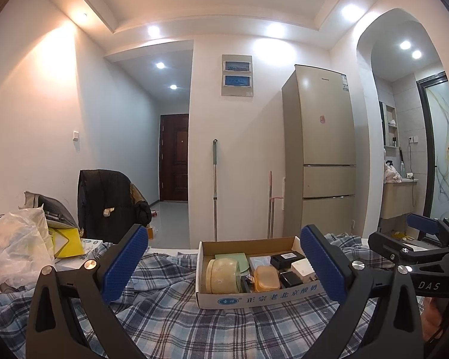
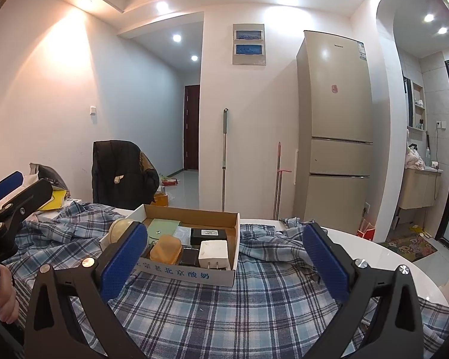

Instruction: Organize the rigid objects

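Here, the left gripper (image 1: 224, 266) and right gripper (image 2: 226, 264) hover spread and empty above a plaid cloth (image 1: 194, 323), where a cardboard box (image 1: 254, 297) holds a white charger (image 2: 213, 252), an orange case (image 2: 165, 249) and other small items.

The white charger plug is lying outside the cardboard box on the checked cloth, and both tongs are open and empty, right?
Not quite. The white charger plug lies inside the cardboard box, at its near right corner, as the right wrist view shows. The box itself sits on the checked cloth. Both tongs, left and right, are indeed open and empty.
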The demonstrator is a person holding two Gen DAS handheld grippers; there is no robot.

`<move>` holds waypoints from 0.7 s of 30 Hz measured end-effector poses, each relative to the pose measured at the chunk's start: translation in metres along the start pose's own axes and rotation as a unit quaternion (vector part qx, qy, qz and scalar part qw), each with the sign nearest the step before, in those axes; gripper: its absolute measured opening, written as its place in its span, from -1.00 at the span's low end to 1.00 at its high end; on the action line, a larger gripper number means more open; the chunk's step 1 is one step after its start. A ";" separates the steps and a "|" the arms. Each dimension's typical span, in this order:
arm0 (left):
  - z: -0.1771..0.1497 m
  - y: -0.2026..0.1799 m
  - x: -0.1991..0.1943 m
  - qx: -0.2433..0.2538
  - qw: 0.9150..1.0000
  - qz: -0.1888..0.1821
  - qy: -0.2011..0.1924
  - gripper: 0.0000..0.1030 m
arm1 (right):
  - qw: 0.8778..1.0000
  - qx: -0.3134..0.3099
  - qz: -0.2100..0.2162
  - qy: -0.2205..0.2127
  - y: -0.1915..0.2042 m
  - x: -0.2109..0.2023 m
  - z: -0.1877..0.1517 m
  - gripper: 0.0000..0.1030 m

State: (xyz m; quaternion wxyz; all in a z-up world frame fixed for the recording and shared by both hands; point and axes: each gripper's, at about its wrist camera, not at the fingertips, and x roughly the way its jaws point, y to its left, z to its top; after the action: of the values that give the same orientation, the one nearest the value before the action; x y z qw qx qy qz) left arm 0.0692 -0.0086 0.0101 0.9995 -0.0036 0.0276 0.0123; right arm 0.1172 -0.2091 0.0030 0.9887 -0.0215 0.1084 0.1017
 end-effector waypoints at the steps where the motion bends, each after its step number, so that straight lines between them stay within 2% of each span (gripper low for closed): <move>1: 0.000 0.000 0.000 0.000 1.000 0.000 0.001 1.00 | 1.000 0.000 0.000 0.000 0.000 0.000 0.000 1.00; 21: -0.001 -0.001 0.001 0.002 1.000 0.000 -0.001 1.00 | 1.000 -0.001 -0.001 0.002 0.000 -0.001 0.000 1.00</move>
State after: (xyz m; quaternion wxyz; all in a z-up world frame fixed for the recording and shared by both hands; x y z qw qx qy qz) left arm 0.0698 -0.0097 0.0090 0.9996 -0.0018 0.0271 0.0121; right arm 0.1166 -0.2092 0.0036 0.9885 -0.0229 0.1107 0.1009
